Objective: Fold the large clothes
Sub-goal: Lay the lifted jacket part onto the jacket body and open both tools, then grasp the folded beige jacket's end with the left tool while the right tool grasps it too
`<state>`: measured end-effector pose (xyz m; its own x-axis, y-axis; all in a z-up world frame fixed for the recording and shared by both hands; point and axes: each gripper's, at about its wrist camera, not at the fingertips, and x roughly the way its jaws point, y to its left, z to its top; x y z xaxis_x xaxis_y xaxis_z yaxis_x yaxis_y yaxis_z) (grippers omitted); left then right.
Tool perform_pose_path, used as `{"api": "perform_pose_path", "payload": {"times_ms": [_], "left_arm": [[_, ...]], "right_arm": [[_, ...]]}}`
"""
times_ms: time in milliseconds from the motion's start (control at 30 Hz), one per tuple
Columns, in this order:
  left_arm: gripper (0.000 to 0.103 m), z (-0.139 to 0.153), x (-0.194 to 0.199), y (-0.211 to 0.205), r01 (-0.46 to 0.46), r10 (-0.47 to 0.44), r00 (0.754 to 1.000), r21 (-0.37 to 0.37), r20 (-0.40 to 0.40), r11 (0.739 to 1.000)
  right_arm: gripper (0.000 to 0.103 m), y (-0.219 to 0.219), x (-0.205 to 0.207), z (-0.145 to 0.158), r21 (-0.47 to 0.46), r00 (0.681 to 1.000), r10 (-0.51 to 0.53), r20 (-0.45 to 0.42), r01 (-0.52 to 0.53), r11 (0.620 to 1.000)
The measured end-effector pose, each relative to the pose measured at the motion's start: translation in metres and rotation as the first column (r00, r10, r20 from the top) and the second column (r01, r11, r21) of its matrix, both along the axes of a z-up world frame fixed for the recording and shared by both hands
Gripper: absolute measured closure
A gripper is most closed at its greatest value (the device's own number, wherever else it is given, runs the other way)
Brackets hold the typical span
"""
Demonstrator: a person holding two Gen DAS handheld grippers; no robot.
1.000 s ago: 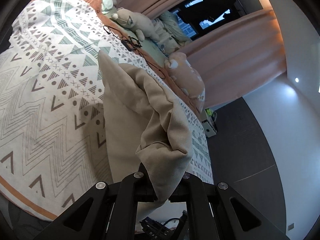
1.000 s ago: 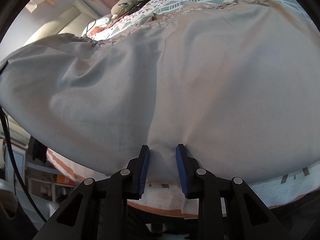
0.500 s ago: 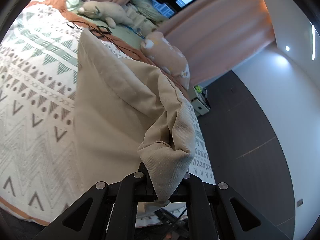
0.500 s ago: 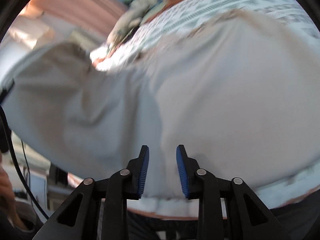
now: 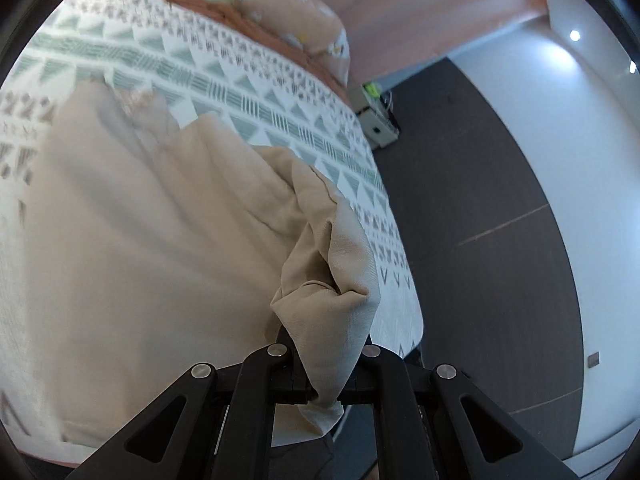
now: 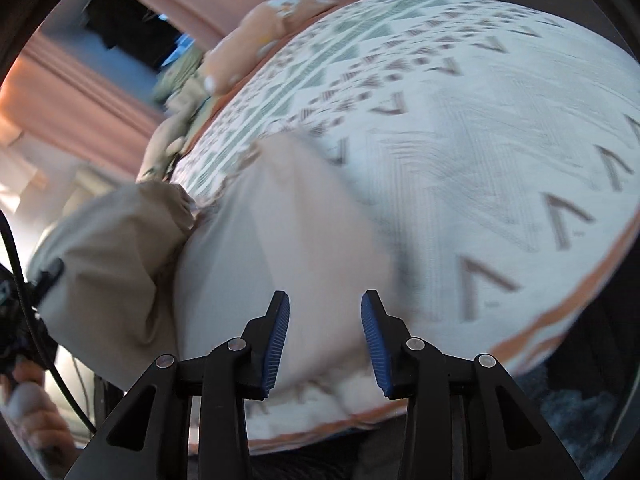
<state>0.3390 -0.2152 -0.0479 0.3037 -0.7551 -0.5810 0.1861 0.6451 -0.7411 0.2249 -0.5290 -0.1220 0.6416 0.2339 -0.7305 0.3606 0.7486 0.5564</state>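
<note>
On the patterned bedspread (image 5: pixel 280 92) lies the beige garment (image 5: pixel 132 248), a soft plain cloth spread wide across the cover with shallow creases; one corner is gathered into a bunched fold and lifted off the bed. That corner is pinched between the pressed-together jaws of the left gripper (image 5: pixel 326 364), and a short tail of cloth hangs below them. From the left wrist one sees the dark floor (image 5: pixel 472 208), a pale wall, a pink curtain and a peach cushion (image 5: pixel 296 24) at the bed's far edge. Only the right wrist view shows the right gripper (image 6: pixel 325 320), blue pads spread, its jaws having just been opening; the garment (image 6: pixel 288 240) lies beyond the gap, and the pads do not press on it. At that view's left edge a lifted part of the cloth hangs beside a dark cable (image 6: pixel 24 312) and a hand (image 6: pixel 28 412), cut off by the frame. Motion blur smears the bedspread's pattern there, so the garment's far hem is hard to make out.
</note>
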Motion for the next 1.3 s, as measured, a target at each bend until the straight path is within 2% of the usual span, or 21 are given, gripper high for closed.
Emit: {"api": "perform_pose_path", "payload": {"times_ms": [167,233,333,367,400,500,567,633,733,967,1133,1200,1233,1300], "left_arm": [[0.097,-0.052,-0.002,-0.048,0.058,-0.057,0.992,0.005,-0.113,0.998],[0.092,-0.066,-0.004,-0.059,0.084,-0.08,0.986,0.019,-0.147,0.996],[0.063,-0.073,-0.007,-0.065,0.137,-0.139,0.969,-0.022,-0.206,0.99],[0.048,-0.074,-0.007,-0.062,0.146,-0.154,0.964,-0.049,-0.218,0.988],[0.039,-0.072,-0.008,-0.056,0.144,-0.156,0.964,-0.07,-0.214,0.987],[0.028,-0.057,-0.011,-0.028,0.094,-0.098,0.984,-0.029,-0.147,0.995],[0.024,-0.05,-0.017,-0.007,0.065,-0.069,0.99,-0.034,-0.122,0.997],[0.024,-0.045,-0.021,0.015,0.033,-0.036,0.994,-0.03,-0.107,0.999],[0.023,-0.037,-0.024,0.055,-0.037,0.038,0.997,0.012,-0.073,0.999],[0.023,-0.041,-0.023,0.123,-0.178,0.186,0.98,0.105,-0.074,0.978],[0.023,-0.064,-0.035,0.153,-0.233,0.255,0.962,0.198,-0.094,0.952],[0.023,-0.074,-0.036,0.156,-0.227,0.255,0.961,0.221,-0.108,0.948],[0.024,-0.081,-0.037,0.155,-0.221,0.252,0.96,0.231,-0.117,0.948],[0.025,-0.093,-0.035,0.157,-0.215,0.252,0.958,0.237,-0.137,0.947]], "right_arm": [[0.064,-0.036,-0.031,0.003,-0.032,0.998,-0.067,-0.017,0.067,0.997],[0.064,-0.047,-0.041,0.001,-0.032,0.995,-0.095,-0.026,0.094,0.995],[0.064,-0.051,-0.042,-0.003,-0.021,0.994,-0.107,-0.038,0.106,0.994],[0.064,-0.05,-0.038,-0.004,-0.017,0.994,-0.103,-0.04,0.103,0.995],[0.064,-0.047,-0.034,-0.004,-0.011,0.995,-0.095,-0.038,0.094,0.995],[0.064,-0.031,-0.02,0.0,0.008,0.999,-0.036,-0.01,0.036,0.999],[0.064,-0.017,-0.008,0.006,0.003,1.0,0.01,0.016,-0.01,1.0],[0.064,-0.003,0.003,0.01,0.006,0.998,0.051,0.033,-0.051,0.999],[0.045,0.014,0.016,0.008,0.017,0.996,0.084,0.037,-0.085,0.996],[0.045,0.04,0.034,-0.007,0.054,0.988,0.152,0.012,-0.152,0.987],[0.045,0.051,0.051,-0.022,0.056,0.983,0.181,0.007,-0.181,0.982],[0.058,0.054,0.058,-0.023,0.019,0.984,0.179,-0.008,-0.179,0.984],[0.076,0.055,0.062,-0.022,0.011,0.982,0.188,-0.011,-0.188,0.982],[0.083,0.055,0.066,-0.016,0.009,0.979,0.201,0.006,-0.201,0.979]]}}
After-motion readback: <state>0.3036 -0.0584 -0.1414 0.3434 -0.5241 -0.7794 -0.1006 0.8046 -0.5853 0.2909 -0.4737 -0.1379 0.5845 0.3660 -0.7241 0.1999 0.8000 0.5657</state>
